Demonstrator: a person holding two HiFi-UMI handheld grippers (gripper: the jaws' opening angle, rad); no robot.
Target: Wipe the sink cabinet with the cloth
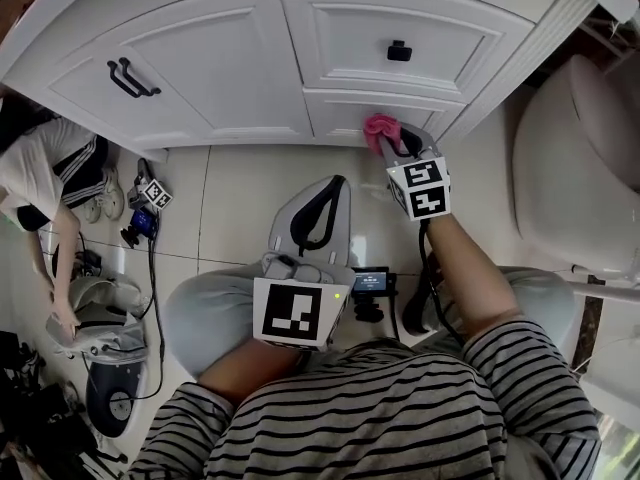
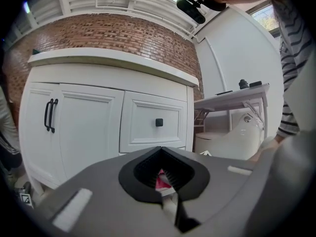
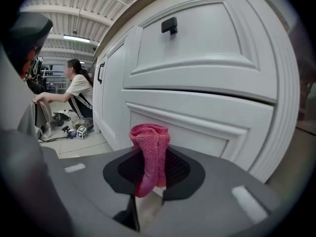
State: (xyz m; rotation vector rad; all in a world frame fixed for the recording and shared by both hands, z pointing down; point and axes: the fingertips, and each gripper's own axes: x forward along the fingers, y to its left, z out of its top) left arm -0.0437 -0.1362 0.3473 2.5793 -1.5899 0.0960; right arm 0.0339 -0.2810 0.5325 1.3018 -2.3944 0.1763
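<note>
**Pink cloth pinched at the foot of the white cabinet**

Closest to the head view is the person's black-and-white striped shirt point(image 1: 400, 408). The left tongs point(image 1: 325, 193) sit just ahead of it, low over the grey-trousered lap. Their tips are pressed together with nothing between them, and they point toward the cabinet front.

The bright pink knitted cloth point(image 1: 380, 128) is bunched into an upright wad. It is clamped between the black pads of the right tongs point(image 1: 405, 148), which are held out on an extended forearm. The cloth is at the lower drawer panel point(image 1: 385, 110) of the white panelled sink cabinet point(image 1: 230, 58), down near the bottom edge. From here I cannot tell whether it presses on the paint or sits just off it.

Above that panel is an upper drawer with a small square black knob point(image 1: 399, 50). To the left is a cabinet door with two black bar handles point(image 1: 132, 78).

Glossy pale floor tiles point(image 1: 240, 193) run under everything. A small black device with a lit screen point(image 1: 371, 281) lies on them between the knees. A white toilet point(image 1: 580, 158) stands just beside the cabinet's right end. Well off to the left, another person in a white T-shirt point(image 1: 45, 173) crouches over gear on the floor, near a small marker cube point(image 1: 155, 194).
</note>
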